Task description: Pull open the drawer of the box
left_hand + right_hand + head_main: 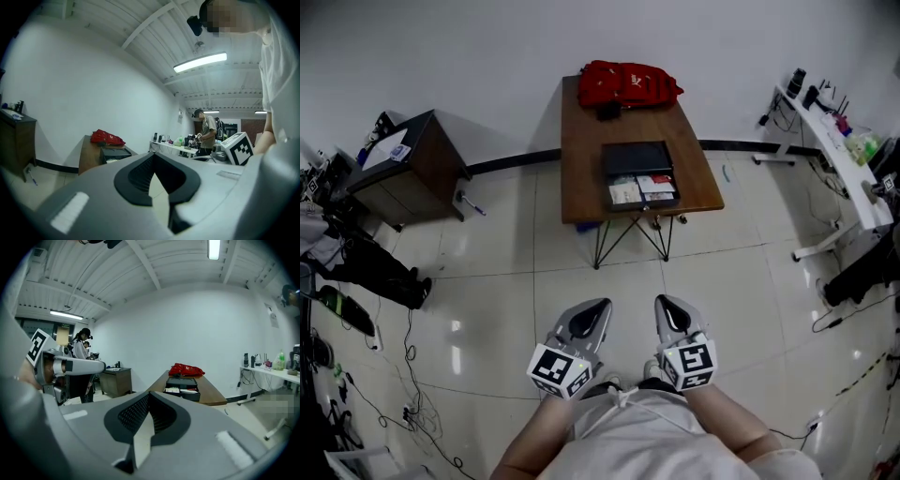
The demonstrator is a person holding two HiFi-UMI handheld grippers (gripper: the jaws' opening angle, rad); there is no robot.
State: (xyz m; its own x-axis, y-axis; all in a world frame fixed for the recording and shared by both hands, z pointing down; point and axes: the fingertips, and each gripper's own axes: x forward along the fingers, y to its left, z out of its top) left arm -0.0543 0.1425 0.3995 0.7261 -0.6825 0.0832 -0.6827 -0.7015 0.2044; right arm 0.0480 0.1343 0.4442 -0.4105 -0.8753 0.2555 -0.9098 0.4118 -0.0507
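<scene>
One left gripper (592, 314) and one right gripper (668, 311), both mine, held side by side close to my body over the tiled floor (506, 281). Each carries one marker cube.

Left gripper view: my two fingers (138, 176) meet at the tips, closed, nothing between them. Right gripper view: same, two fingers (136, 413) closed tip to tip, empty. Neither touches anything.

One wooden counter (581, 159) stands well apart from both grippers, straight ahead, its far edge by the white wall. On it there are two things. One black box (638, 172) sits about midway between the left and right edges, toward the near edge. Its one drawer (643, 190) is already pulled out toward the near edge, with flat white and red packs inside; they are too small to count. One red bag (628, 84) lies at the far edge, just beyond the box. A small dark item sits at the bag's front; I can't tell what it is.

Also in the room:
- One dark wood cabinet (408, 164) to the left of the counter.
- One long white desk (834, 155) to the right, with bottles and cables on it.
- Loose cables on the floor on both sides.
- One person (206, 133) standing at the back of the room in the left gripper view.
</scene>
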